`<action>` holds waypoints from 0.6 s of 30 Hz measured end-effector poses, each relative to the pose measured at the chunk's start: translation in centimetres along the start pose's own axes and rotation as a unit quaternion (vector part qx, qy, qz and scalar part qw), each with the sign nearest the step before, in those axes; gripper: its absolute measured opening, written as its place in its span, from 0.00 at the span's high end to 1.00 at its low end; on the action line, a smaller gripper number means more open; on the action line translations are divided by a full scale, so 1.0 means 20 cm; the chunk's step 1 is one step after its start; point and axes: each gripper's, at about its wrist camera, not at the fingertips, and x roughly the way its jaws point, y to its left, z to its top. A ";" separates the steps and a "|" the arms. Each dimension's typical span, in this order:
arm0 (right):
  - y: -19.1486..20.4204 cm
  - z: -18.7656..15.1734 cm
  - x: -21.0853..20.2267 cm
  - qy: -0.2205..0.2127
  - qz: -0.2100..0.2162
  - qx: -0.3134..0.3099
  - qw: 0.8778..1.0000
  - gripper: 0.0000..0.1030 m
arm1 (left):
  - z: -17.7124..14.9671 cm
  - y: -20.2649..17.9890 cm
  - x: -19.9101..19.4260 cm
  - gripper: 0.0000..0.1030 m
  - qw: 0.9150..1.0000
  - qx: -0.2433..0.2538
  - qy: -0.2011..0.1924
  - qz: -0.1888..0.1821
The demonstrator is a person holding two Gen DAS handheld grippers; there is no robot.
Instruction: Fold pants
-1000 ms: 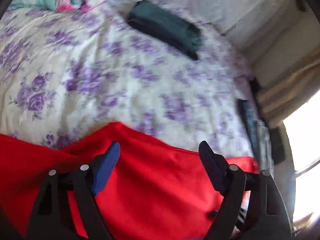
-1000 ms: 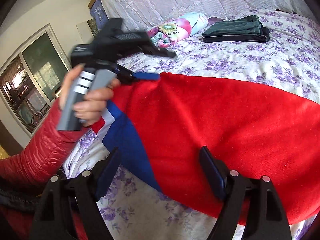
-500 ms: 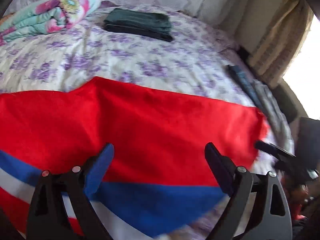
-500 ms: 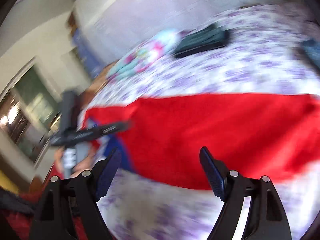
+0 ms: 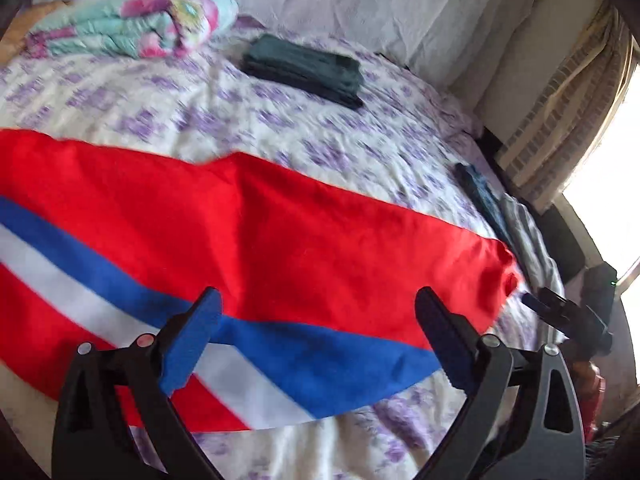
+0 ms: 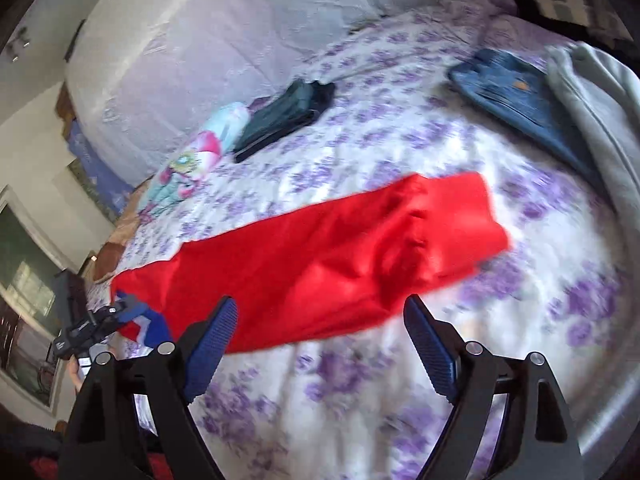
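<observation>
With pants flat: I see red pants (image 5: 304,240) along bed's (image 5: 280,132) near edge.
L gripper (image 5: 316,340): jaws just widened, released, empty.
R gripper (image 6: 320,340): released, empty.

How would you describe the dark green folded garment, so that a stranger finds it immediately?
Look at the bed with the purple-flowered sheet. Near its white headboard cover, beside the rolled pastel floral quilt, lies the dark green folded garment. It is a small, neat, flat stack; the long red pants with blue and white stripes lie spread out.
</observation>
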 end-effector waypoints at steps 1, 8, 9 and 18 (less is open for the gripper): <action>-0.05 0.00 0.03 0.010 -0.002 0.022 1.000 0.17 | -0.01 0.03 0.02 0.06 0.999 0.006 -0.002 0.042; -0.24 0.05 0.12 -0.011 0.028 0.116 0.993 0.17 | -0.05 -0.03 0.13 0.05 0.989 0.068 0.012 0.133; -0.25 0.07 0.14 -0.014 0.026 0.121 0.992 0.17 | -0.04 -0.01 0.07 0.05 0.994 0.047 -0.004 0.103; -0.25 0.07 0.16 -0.051 -0.011 0.112 0.992 0.37 | 0.03 0.54 -0.46 0.05 0.979 -0.134 -0.119 0.092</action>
